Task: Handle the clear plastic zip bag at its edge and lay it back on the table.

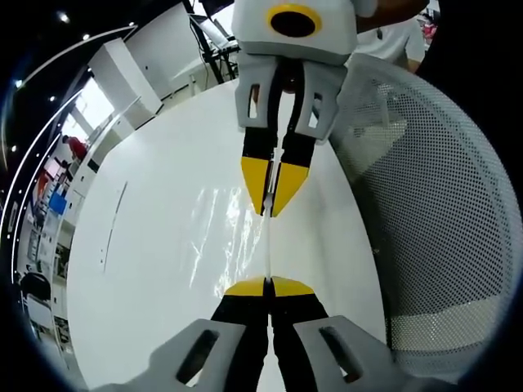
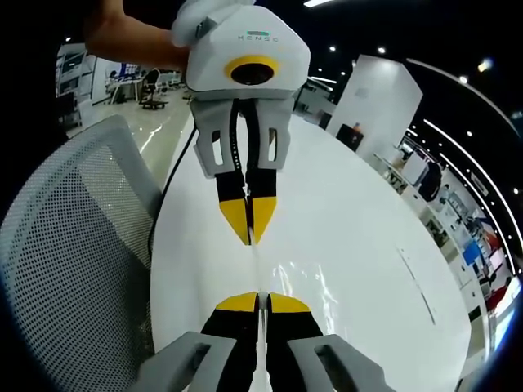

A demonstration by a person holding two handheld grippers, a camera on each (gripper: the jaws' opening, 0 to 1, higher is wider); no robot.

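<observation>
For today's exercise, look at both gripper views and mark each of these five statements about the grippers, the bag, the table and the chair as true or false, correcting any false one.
1. Both grippers are pinching the clear plastic zip bag at its edge. True: the left gripper and the right gripper are each shut on it.
2. The bag lies flat and untouched on the table. False: it is held taut between the two grippers.
3. The table is white. True.
4. A wooden stool stands beside the table. False: it is a mesh-backed chair.
5. The grippers' jaw tips are red. False: they are yellow.
</observation>
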